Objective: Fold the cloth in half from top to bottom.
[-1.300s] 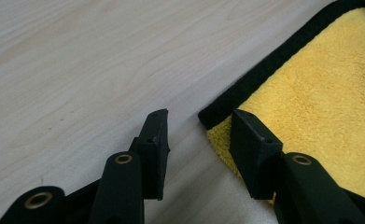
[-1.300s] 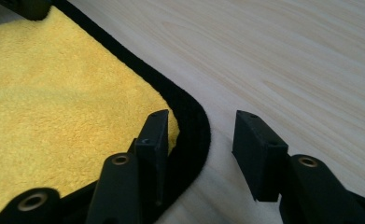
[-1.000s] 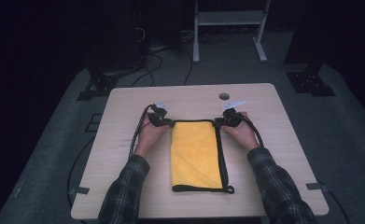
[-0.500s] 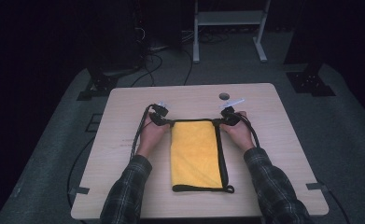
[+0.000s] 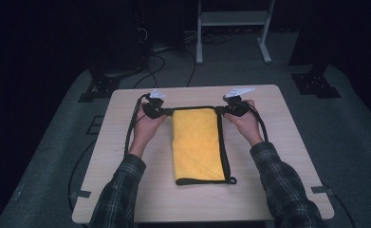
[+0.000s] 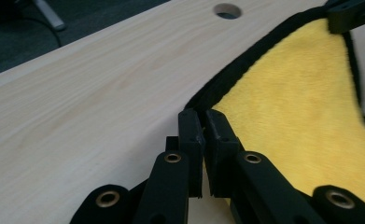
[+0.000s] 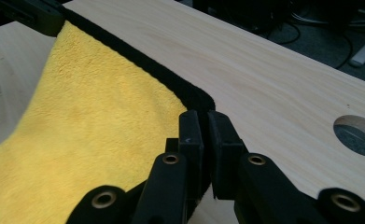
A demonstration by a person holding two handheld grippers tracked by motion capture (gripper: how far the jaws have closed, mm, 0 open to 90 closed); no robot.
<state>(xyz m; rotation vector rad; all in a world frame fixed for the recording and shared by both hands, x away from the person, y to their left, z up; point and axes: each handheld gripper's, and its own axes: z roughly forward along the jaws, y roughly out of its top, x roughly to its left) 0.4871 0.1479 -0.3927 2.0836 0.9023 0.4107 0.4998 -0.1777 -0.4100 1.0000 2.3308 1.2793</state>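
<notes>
Towel (image 5: 196, 142) yellow | both claws clamp its far corners | table (image 5: 287, 161) hole (image 7: 356, 135) nearby

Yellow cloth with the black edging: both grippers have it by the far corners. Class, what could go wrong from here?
1. The left gripper and right gripper pinch only the thin black hem at the corners of the yellow cloth, so a corner might slip out during a lift.
2. The near end with its small loop lies on the table; it may drag and bunch up.
3. Uneven pulling could skew the stretched far edge.
</notes>
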